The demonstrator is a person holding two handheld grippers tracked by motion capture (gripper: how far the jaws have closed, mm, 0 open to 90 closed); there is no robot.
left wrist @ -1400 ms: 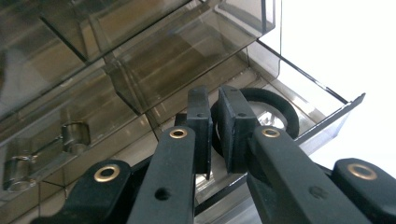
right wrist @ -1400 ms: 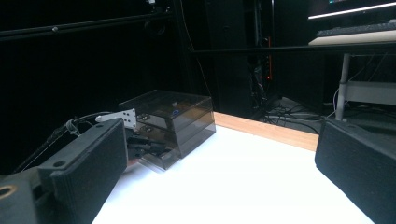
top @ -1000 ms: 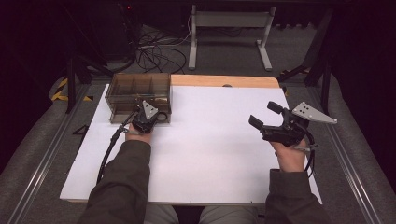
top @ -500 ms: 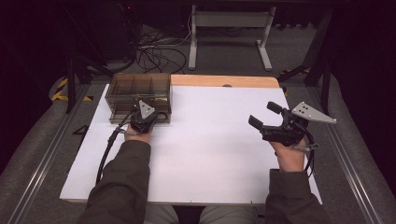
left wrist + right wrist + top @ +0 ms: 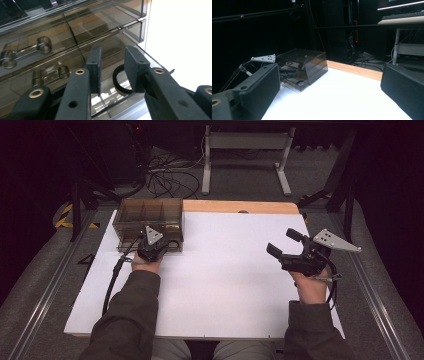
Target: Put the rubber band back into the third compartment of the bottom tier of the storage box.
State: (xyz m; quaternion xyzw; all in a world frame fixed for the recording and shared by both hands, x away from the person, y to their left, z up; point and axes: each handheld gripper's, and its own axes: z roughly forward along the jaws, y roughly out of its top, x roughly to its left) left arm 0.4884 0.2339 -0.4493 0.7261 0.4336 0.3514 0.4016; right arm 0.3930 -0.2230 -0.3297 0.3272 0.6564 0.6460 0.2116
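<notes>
Smoked clear drawer box (image 5: 148, 218) sits at the far left of the white desk (image 5: 220, 270), its back near the wooden far edge strip (image 5: 240, 207). In the left gripper view the drawer box (image 5: 75, 27) shows stacked translucent drawers with round knobs; one knob (image 5: 44, 45) on the upper left drawer, another knob (image 5: 63, 72) lower down. The lower right drawer front sits slightly forward of the others. A dark ring (image 5: 120, 82) lies inside that lower drawer, seen through the plastic, between the jaw tips.

Left gripper (image 5: 150, 247) is at the near face of the box, right-hand end, touching or just beside it; can't tell which from the high view. In its own view the left gripper (image 5: 112, 67) has its jaws spread a little, gap between the pads, nothing pinched; pads are right up at the lower drawer front. Cable (image 5: 114, 280) trails back along the left forearm.

Right gripper (image 5: 280, 252) is held above the right side of the desk, well apart from the box, pointing left. Jaws spread wide, empty. In the right gripper view the box (image 5: 304, 66) shows far off to the left with the other gripper's grey plate (image 5: 264, 58) beside it.

Floor beyond the desk: cables (image 5: 165, 175), a metal stand (image 5: 245, 150).
</notes>
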